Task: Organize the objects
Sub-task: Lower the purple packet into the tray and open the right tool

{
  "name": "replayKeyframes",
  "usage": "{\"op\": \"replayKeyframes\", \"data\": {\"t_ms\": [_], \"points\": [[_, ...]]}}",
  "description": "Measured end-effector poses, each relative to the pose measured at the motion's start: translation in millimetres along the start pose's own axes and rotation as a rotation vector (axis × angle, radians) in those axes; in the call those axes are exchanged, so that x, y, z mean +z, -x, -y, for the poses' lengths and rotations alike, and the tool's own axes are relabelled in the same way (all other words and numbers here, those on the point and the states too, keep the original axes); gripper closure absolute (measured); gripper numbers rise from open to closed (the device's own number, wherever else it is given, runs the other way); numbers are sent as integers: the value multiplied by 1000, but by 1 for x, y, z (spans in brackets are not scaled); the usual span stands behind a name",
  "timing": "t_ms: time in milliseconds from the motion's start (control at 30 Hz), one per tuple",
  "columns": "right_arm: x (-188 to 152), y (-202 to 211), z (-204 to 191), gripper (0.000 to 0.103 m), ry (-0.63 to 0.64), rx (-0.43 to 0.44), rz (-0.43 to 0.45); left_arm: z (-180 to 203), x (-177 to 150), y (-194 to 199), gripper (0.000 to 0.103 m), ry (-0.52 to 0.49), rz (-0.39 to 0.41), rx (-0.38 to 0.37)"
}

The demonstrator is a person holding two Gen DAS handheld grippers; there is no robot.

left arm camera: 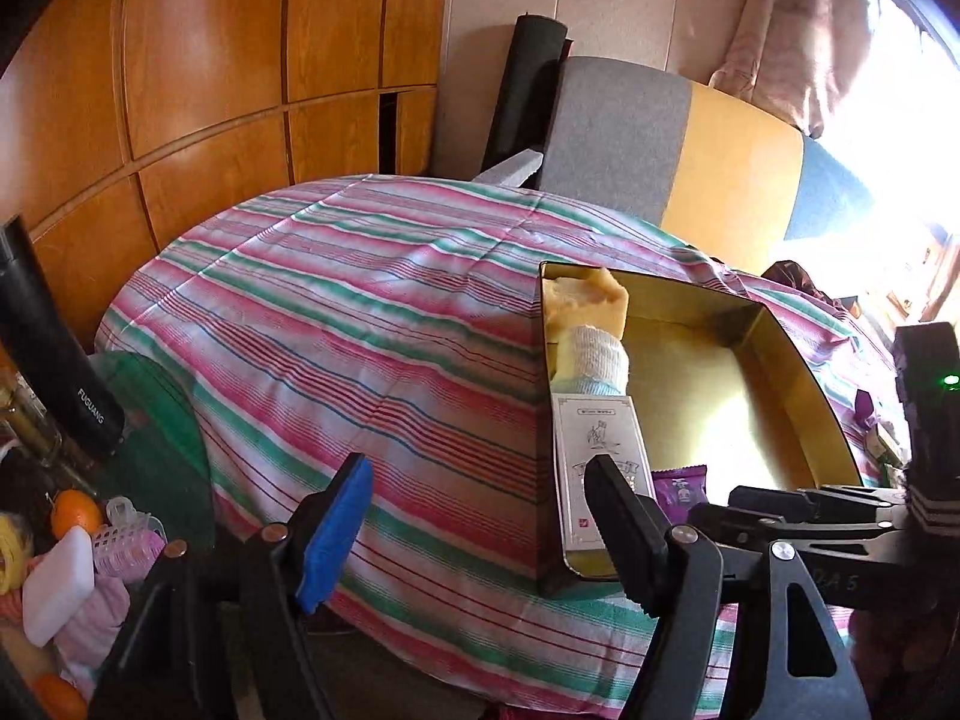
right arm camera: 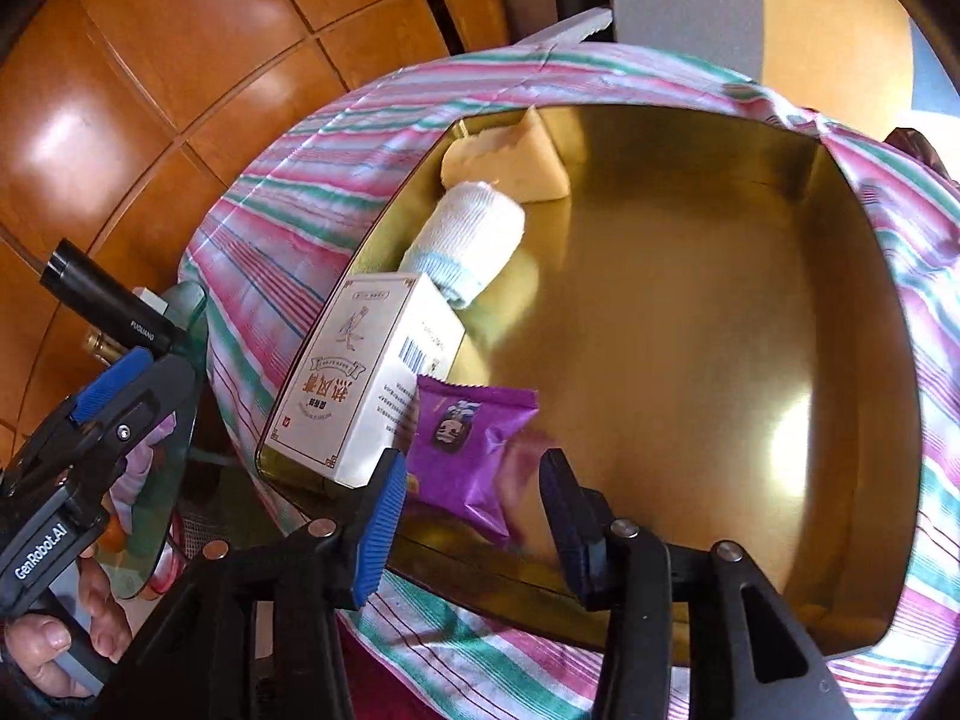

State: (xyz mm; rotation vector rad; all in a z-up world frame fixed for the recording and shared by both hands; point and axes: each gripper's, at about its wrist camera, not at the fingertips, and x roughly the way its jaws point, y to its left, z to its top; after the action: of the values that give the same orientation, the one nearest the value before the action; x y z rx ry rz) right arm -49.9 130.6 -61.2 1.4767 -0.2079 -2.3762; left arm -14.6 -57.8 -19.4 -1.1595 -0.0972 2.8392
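A gold tin box (right arm camera: 852,360) (left arm camera: 798,384) sits on a striped cloth. Along its left wall lie a yellow sponge (right arm camera: 528,162) (left arm camera: 591,303), a rolled white sock (right arm camera: 468,240) (left arm camera: 594,360), a white carton (right arm camera: 354,390) (left arm camera: 600,456) and a purple snack packet (right arm camera: 468,450) (left arm camera: 681,483). My right gripper (right arm camera: 474,510) is open, its fingers on either side of the packet's near end, above the box's front edge. My left gripper (left arm camera: 480,516) is open and empty, over the cloth left of the box.
The striped cloth (left arm camera: 360,330) covers a rounded surface. At left a glass side table (left arm camera: 162,420) holds a black flask (left arm camera: 54,360), oranges (left arm camera: 75,510), a white bar (left arm camera: 57,582) and pink items. Wooden panels stand behind.
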Motion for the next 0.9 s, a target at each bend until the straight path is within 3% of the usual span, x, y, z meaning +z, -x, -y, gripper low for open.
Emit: {"op": "replayKeyframes", "data": {"t_ms": [467,900], "points": [[-11,72,35,53,-26,-151,172,49,6,16,28,-128,28,-43],[-36,121,128,53,-202,-278,228,109,4,18,28,-265,23,-122]]}}
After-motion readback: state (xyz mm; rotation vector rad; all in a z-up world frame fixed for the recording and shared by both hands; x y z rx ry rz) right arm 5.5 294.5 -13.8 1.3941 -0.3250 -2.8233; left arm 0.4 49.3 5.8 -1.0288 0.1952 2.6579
